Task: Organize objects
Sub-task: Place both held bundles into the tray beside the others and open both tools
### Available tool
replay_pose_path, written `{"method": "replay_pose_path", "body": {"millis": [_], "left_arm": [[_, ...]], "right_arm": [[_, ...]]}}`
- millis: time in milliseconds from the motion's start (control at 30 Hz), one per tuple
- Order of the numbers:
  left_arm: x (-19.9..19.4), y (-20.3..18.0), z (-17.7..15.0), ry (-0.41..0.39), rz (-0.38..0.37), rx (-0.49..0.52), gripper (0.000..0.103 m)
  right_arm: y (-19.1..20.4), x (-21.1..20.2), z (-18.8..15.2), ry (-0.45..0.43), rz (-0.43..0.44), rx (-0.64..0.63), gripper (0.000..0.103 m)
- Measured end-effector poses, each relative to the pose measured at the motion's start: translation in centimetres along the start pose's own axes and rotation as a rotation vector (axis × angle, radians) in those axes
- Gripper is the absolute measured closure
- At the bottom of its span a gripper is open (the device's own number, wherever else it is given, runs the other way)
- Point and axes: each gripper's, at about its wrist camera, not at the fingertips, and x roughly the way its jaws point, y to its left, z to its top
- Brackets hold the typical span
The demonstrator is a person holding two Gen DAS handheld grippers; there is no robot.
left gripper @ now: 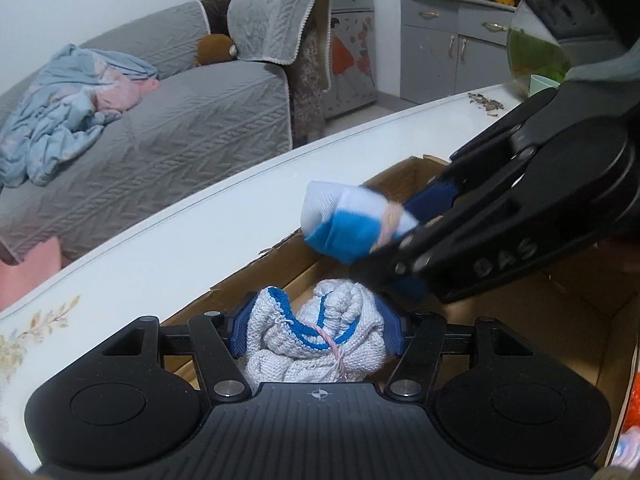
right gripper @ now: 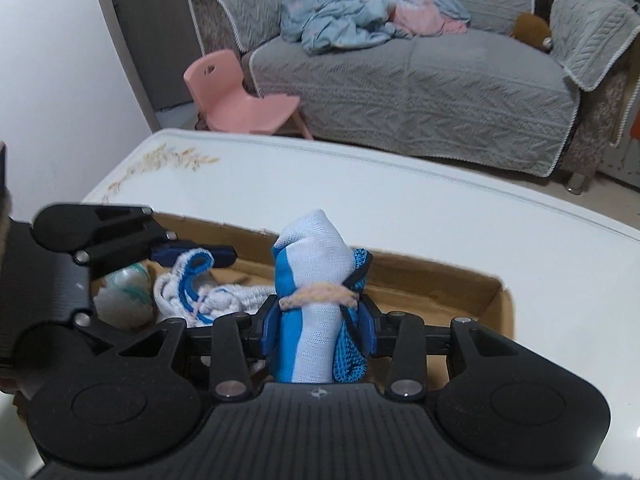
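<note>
1. The left gripper (left gripper: 316,334) is clamped on a white knitted cloth bundle with blue trim, tied with a pink string (left gripper: 316,340). Its 2 blue pads press the bundle from both sides, over the open brown cardboard box (left gripper: 404,170).
2. The right gripper (right gripper: 320,328) is clamped on a rolled white and blue sock bundle bound with a pink yarn band (right gripper: 310,304). In the left wrist view this roll sticks out sideways from the black fingers, above the box and higher than the knitted bundle.
3. The box stands on a white glossy table with a flower print (right gripper: 400,208). Inside it, near the left gripper, lies a pale rolled item with green marks (right gripper: 124,296); it is maybe another sock roll, but the view is too blurred to be sure.
4. Behind the table are a grey quilted sofa (right gripper: 400,84) and a small pink plastic chair (right gripper: 236,96).
5. I judge that the step in hand is placing: both bundles are carried and are over the box, not yet released.
6. The next move calls for lowering each bundle to a free part of the box floor, beside the pale item, then spreading the fingers. The 2 grippers are close together, so 1 should go first to avoid a collision.
</note>
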Motion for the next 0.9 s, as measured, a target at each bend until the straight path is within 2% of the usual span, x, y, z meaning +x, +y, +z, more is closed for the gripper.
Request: {"method": "replay_pose_path", "body": {"millis": [200,267,400,533,633,733,833,900], "left_arm": [[-0.2,1.1,-0.2,0.015,0.009,-0.005,0.034],[-0.3,1.1,0.0,0.033,0.025,0.005,0.029],[-0.4,1.0,0.2,0.079,0.074,0.010,0.013],[-0.5,0.8,0.3,0.134,0.094,-0.017,0.008],[-0.9,0.8,0.5,0.149,0.106,-0.057,0.006],[-1.7,1.0,0.9,0.157,0.116,-0.113,0.005],[-2.9,0.8,1.2,0.156,0.148,-0.142,0.001],[-3.5,0.8,1.2,0.163,0.149,-0.172,0.001]], "right_arm": [[1.0,0.3,0.1,0.021,0.033,-0.009,0.066],[1.3,0.2,0.0,0.029,0.041,-0.021,0.066],[1.9,0.3,0.2,0.044,0.054,-0.052,0.065],[2.4,0.5,0.4,0.071,0.033,-0.101,0.063],[2.5,0.1,0.7,0.064,0.009,-0.125,0.052],[2.4,-0.6,1.0,0.061,0.012,-0.132,0.048],[2.7,-1.4,1.1,0.049,0.001,-0.145,0.036],[2.6,-1.1,1.6,0.050,0.004,-0.151,0.034]]}}
